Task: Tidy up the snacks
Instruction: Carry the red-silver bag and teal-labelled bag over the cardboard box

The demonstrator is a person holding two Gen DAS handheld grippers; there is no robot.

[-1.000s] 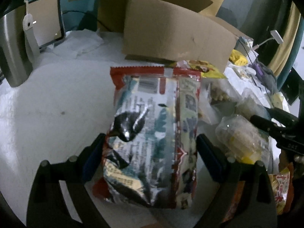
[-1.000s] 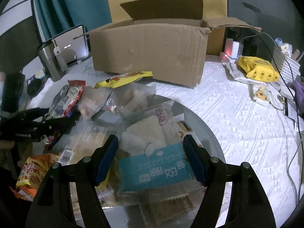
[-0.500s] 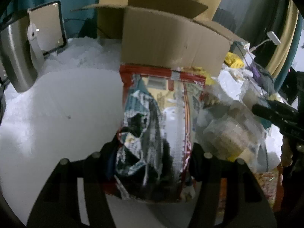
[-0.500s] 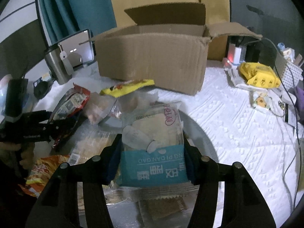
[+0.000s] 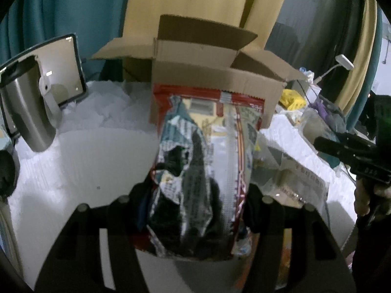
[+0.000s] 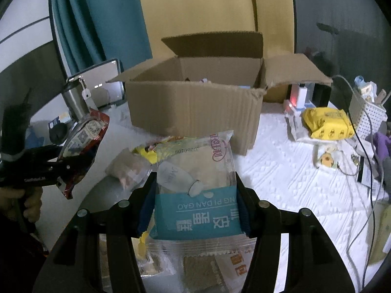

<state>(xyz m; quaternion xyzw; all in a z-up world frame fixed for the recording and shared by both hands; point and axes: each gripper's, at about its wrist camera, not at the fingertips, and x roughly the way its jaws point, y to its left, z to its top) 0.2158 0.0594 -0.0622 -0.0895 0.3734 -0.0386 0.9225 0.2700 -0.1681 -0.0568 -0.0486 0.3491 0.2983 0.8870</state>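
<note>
Left gripper (image 5: 195, 210) clamped on a crinkled red-edged silver foil snack bag (image 5: 205, 161), held clear of the white tabletop (image 5: 85, 166). Right gripper (image 6: 195, 205) clamped on a clear-and-teal plastic cake packet (image 6: 198, 195), also off the surface. Open brown cardboard box (image 6: 195, 107) sits on the far side of both, flaps up. Loose snack packets (image 6: 129, 166) lie near the box's front.
</note>
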